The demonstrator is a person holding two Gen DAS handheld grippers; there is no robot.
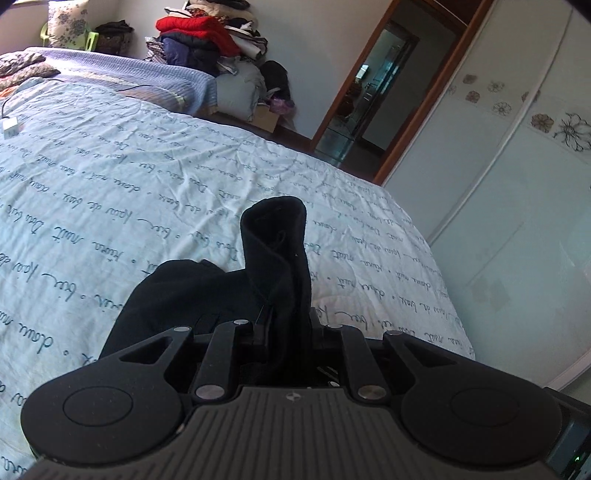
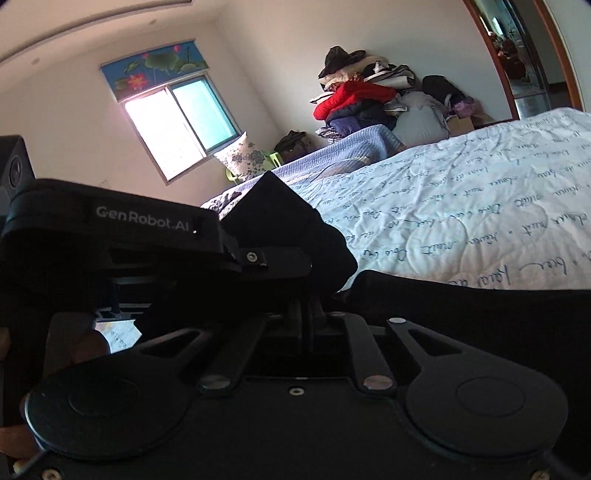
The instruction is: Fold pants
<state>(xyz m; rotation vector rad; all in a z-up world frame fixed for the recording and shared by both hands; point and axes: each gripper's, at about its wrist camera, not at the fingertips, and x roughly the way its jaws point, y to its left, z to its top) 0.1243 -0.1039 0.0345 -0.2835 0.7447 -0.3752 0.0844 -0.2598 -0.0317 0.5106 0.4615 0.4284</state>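
The black pants (image 1: pixel 273 258) lie on the light blue bed cover (image 1: pixel 110 177) printed with script. My left gripper (image 1: pixel 286 325) is shut on a fold of the pants, which stands up in a loop between its fingers. In the right wrist view my right gripper (image 2: pixel 306 314) is shut on another part of the black pants (image 2: pixel 280 218), whose corner sticks up above the fingers. The left gripper's body (image 2: pixel 110 229) sits close on the left of it. More black cloth (image 2: pixel 480 314) stretches away to the right over the bed.
A pile of clothes with a red jacket (image 1: pixel 199 29) stands at the far side of the bed. A folded purple blanket (image 1: pixel 129 70) and a white charger (image 1: pixel 11 127) lie on the bed. A white wardrobe (image 1: pixel 517 184) and a doorway (image 1: pixel 376 96) are on the right.
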